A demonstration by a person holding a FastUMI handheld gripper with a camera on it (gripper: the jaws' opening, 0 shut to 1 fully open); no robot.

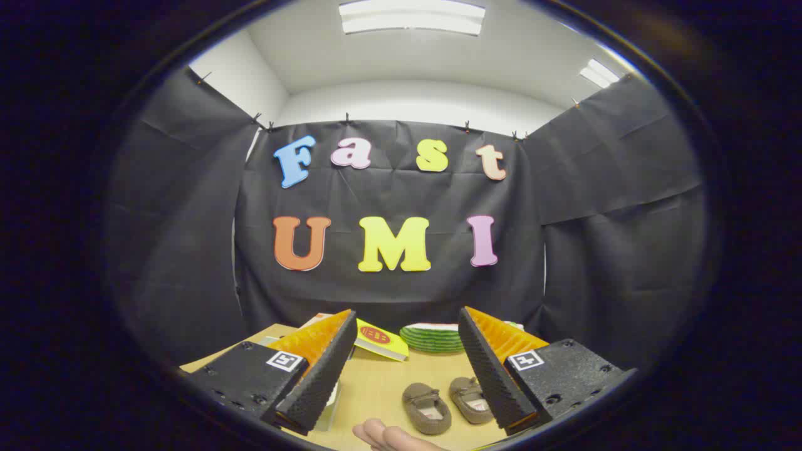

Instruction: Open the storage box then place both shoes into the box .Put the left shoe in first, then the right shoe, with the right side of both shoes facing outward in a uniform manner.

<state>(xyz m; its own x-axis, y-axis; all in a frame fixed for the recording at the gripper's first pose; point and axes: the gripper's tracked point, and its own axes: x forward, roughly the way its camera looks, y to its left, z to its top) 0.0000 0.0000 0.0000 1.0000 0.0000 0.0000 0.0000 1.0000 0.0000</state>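
Right now my fingers are spread wide with nothing between them, held above the light wooden tabletop. I see two small brown moccasin shoes side by side on it, between the fingers. A person's hand lies just near them. Beyond sits a green striped plate.

2 brown shoes on the desk. 1 yellow book, 1 green striped plate. 1 hand-held gripper w/ 2 fingers spread apart, nothing between; 1 hand.
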